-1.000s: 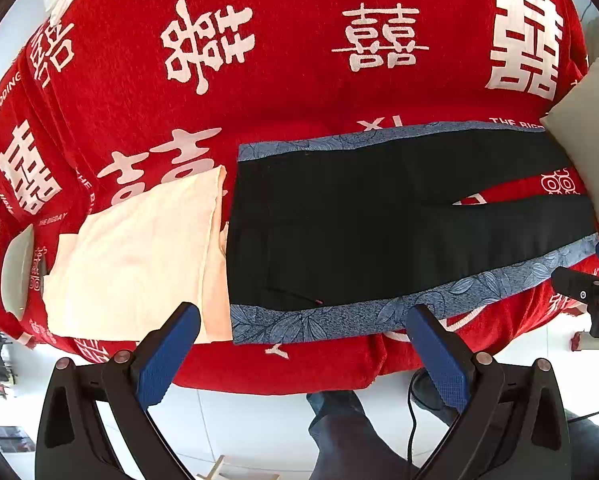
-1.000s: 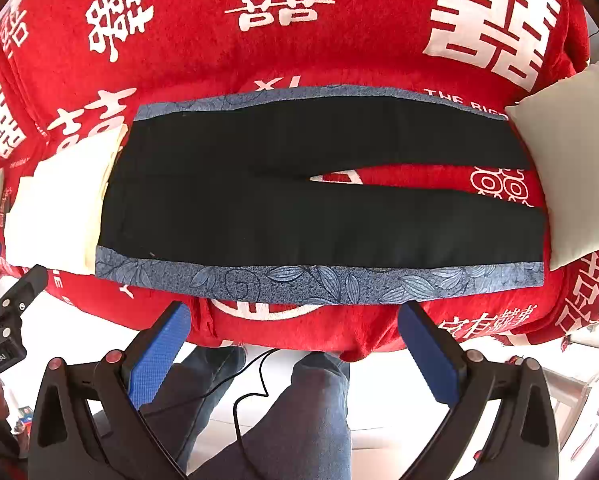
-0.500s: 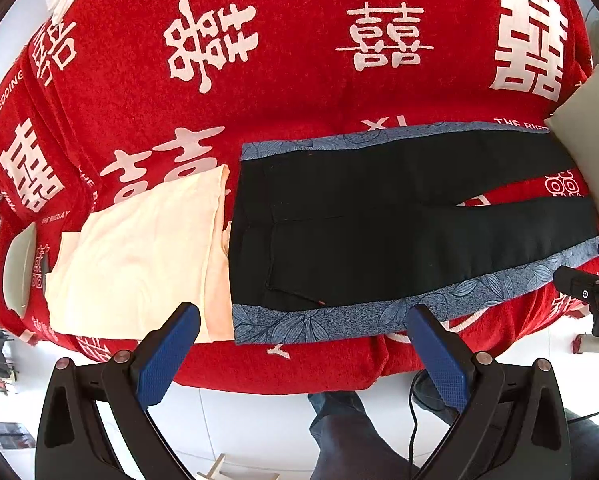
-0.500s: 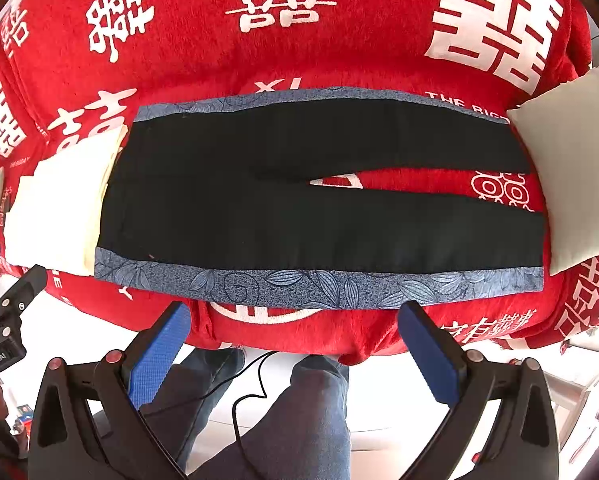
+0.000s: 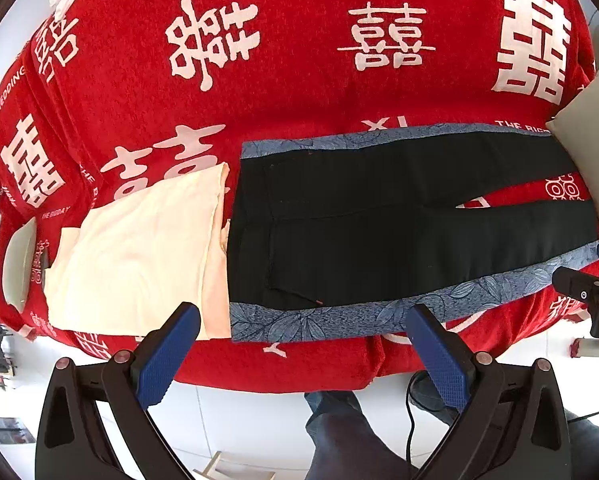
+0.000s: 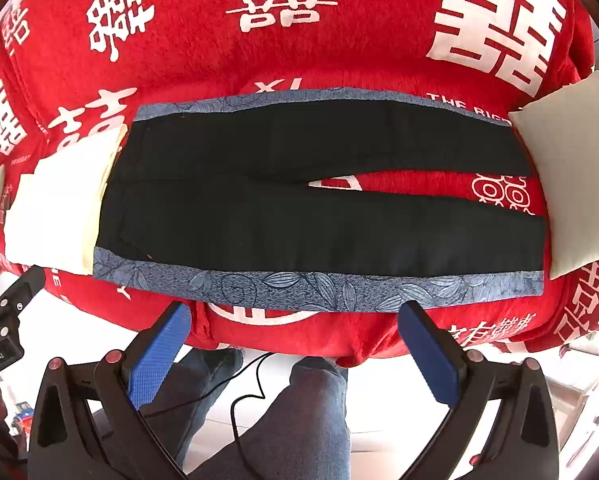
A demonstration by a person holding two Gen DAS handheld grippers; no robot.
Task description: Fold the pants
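Black pants (image 5: 379, 232) with blue leaf-print side stripes lie flat on a red cloth-covered table, waistband to the left, legs stretching right and slightly apart. They also show in the right wrist view (image 6: 319, 208). My left gripper (image 5: 303, 324) is open and empty, hovering over the near blue stripe by the waist corner. My right gripper (image 6: 293, 316) is open and empty, just short of the near stripe at mid-leg. The right gripper's body also shows at the right edge of the left wrist view (image 5: 587, 292).
A folded cream garment (image 5: 139, 248) lies left of the waistband. A pale cushion (image 6: 571, 184) sits at the leg ends on the right. The red cloth (image 5: 299, 60) with white characters stretches far behind. The table's near edge drops to a white floor and the person's legs (image 6: 299, 412).
Both grippers have crept slightly forward toward the pants' near edge; the pants sit a little lower and larger in both views. Both grippers stay open.
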